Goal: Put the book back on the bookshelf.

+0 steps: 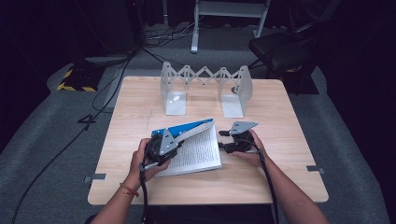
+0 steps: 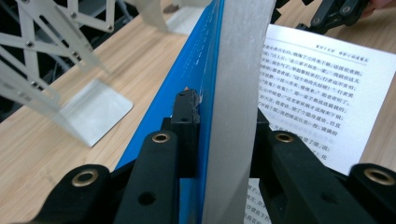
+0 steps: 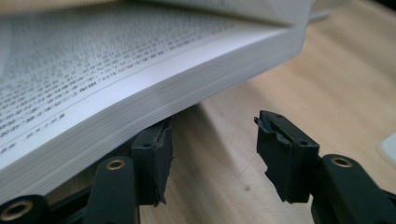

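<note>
Blue-covered, one book (image 1: 196,149) is clamped in the left tongs (image 2: 219,135); the right tongs (image 3: 212,154) gape beside it

Open blue-covered book (image 1: 198,148) (front part lifted upright) on the table's near middle

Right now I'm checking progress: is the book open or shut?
Open. The book lies on the table with printed pages showing, while the left gripper, shut on its blue cover and front pages, holds them raised.

Hand-held gripper (image 3: 212,154) jaws apart beside open book (image 3: 140,70) edge on table (image 3: 336,79).
</note>
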A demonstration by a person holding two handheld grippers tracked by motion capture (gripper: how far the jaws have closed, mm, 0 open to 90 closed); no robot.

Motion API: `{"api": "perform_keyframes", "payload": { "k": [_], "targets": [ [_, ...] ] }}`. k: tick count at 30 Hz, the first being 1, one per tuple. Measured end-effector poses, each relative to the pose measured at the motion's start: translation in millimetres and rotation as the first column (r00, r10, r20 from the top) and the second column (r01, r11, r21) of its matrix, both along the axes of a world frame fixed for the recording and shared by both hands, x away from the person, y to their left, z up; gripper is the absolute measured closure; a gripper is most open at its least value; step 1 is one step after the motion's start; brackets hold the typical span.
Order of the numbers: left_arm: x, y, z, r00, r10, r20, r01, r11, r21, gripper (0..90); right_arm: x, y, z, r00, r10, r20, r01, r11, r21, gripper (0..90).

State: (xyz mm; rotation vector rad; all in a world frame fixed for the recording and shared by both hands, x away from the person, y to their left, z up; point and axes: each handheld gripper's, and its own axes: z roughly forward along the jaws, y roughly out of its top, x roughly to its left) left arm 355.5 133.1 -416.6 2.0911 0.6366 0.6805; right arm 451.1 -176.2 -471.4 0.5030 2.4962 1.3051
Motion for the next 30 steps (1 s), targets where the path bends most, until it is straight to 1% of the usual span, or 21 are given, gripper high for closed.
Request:
{"api": "perform_keyframes", "payload": {
  "k": [1, 2, 4, 5, 6, 7, 9, 11, 13, 14, 15, 17, 19, 21, 22, 23, 24, 27, 28, 29, 30],
  "targets": [
    [1.1, -0.2, 1.3, 1.0000, -0.009, 0.000, 0.009, 0.9999, -0.010, 74.1, -1.6, -4.4, 6.7, 1.0000, 0.003, 0.007, -0.004, 1.000, 0.027, 47.9],
    [2.3, -2.3, 2.2, 0.9997, -0.024, -0.003, 0.024, 0.9988, -0.044, 74.1, -2.6, -7.8, 11.8, 0.9999, 0.002, 0.013, -0.002, 0.999, 0.051, 47.9],
    [3.8, -7.5, 3.4, 0.9984, -0.056, -0.008, 0.055, 0.9955, -0.077, 73.9, -5.4, -17.4, 27.1, 0.9997, -0.007, 0.025, 0.004, 0.992, 0.128, 48.9],
    [4.6, -10.5, 4.0, 0.9972, -0.073, -0.014, 0.072, 0.9934, -0.090, 73.6, -6.4, -20.3, 33.0, 0.9996, -0.012, 0.027, 0.007, 0.989, 0.148, 48.9],
    [5.9, -13.3, 4.8, 0.9962, -0.085, -0.016, 0.083, 0.9916, -0.100, 73.3, -7.8, -21.3, 38.1, 0.9989, -0.021, 0.042, 0.015, 0.989, 0.148, 48.9],
    [6.8, -15.6, 5.2, 0.9959, -0.089, -0.020, 0.086, 0.9901, -0.111, 73.3, -9.7, -21.3, 42.4, 0.9978, -0.026, 0.061, 0.017, 0.990, 0.137, 48.9],
    [8.8, -20.8, 5.6, 0.9945, -0.097, -0.039, 0.092, 0.9877, -0.127, 72.9, -11.6, -21.3, 47.4, 0.9958, -0.044, 0.080, 0.034, 0.992, 0.125, 49.1],
    [8.3, -22.9, 4.3, 0.9935, -0.101, -0.051, 0.094, 0.9871, -0.130, 72.5, -11.3, -21.9, 50.2, 0.9952, -0.066, 0.073, 0.055, 0.989, 0.141, 49.3],
    [5.5, -20.0, 2.8, 0.9925, -0.101, -0.068, 0.090, 0.9853, -0.145, 71.8, -11.9, -20.3, 51.3, 0.9945, -0.069, 0.079, 0.056, 0.987, 0.151, 49.4],
    [3.4, -18.2, 2.6, 0.9909, -0.101, -0.089, 0.087, 0.9850, -0.149, 71.8, -11.8, -18.4, 52.1, 0.9951, -0.071, 0.069, 0.058, 0.983, 0.176, 49.4],
    [2.3, -17.1, 2.7, 0.9892, -0.104, -0.103, 0.088, 0.9856, -0.144, 71.0, -12.0, -15.4, 54.1, 0.9959, -0.069, 0.059, 0.056, 0.979, 0.197, 49.4],
    [-4.2, -14.7, 2.2, 0.9908, -0.095, -0.097, 0.083, 0.9895, -0.118, 70.3, -14.6, -9.6, 58.6, 0.9949, -0.066, 0.076, 0.049, 0.977, 0.205, 50.9],
    [-8.6, -6.9, 0.0, 0.9924, -0.094, -0.079, 0.083, 0.9874, -0.134, 70.3, -17.7, -2.2, 64.9, 0.9943, -0.054, 0.092, 0.034, 0.978, 0.205, 51.2],
    [-11.1, 0.9, -4.4, 0.9926, -0.099, -0.071, 0.084, 0.9795, -0.183, 70.6, -19.6, 4.9, 71.2, 0.9938, -0.041, 0.103, 0.020, 0.979, 0.202, 51.2],
    [-11.9, 2.9, -5.9, 0.9928, -0.101, -0.063, 0.088, 0.9775, -0.192, 70.5, -20.6, 8.1, 73.9, 0.9940, -0.036, 0.103, 0.014, 0.979, 0.201, 51.2],
    [-12.7, 5.6, -8.9, 0.9928, -0.106, -0.056, 0.091, 0.9718, -0.217, 70.5, -22.1, 12.4, 77.2, 0.9931, -0.031, 0.113, 0.007, 0.980, 0.201, 53.0],
    [-12.2, 6.7, -9.9, 0.9927, -0.108, -0.053, 0.093, 0.9687, -0.230, 70.5, -22.4, 14.1, 78.6, 0.9930, -0.025, 0.115, 0.002, 0.980, 0.199, 53.4],
    [-9.4, 7.2, -10.0, 0.9914, -0.121, -0.050, 0.106, 0.9651, -0.240, 70.5, -21.8, 16.9, 81.3, 0.9914, -0.032, 0.127, 0.007, 0.982, 0.191, 53.6],
    [-5.1, 5.1, -10.2, 0.9893, -0.136, -0.052, 0.118, 0.9569, -0.266, 70.1, -19.4, 16.6, 81.6, 0.9916, -0.046, 0.121, 0.021, 0.980, 0.198, 55.1],
    [-5.1, 5.1, -10.2, 0.9893, -0.136, -0.052, 0.118, 0.9569, -0.266, 70.1, -19.4, 16.6, 81.6, 0.9916, -0.046, 0.121, 0.021, 0.980, 0.198, 55.1],
    [-1.1, -0.1, -9.4, 0.9875, -0.151, -0.045, 0.133, 0.9530, -0.272, 70.1, -17.2, 13.6, 81.8, 0.9917, -0.058, 0.115, 0.030, 0.973, 0.231, 58.8]
  ]
}}
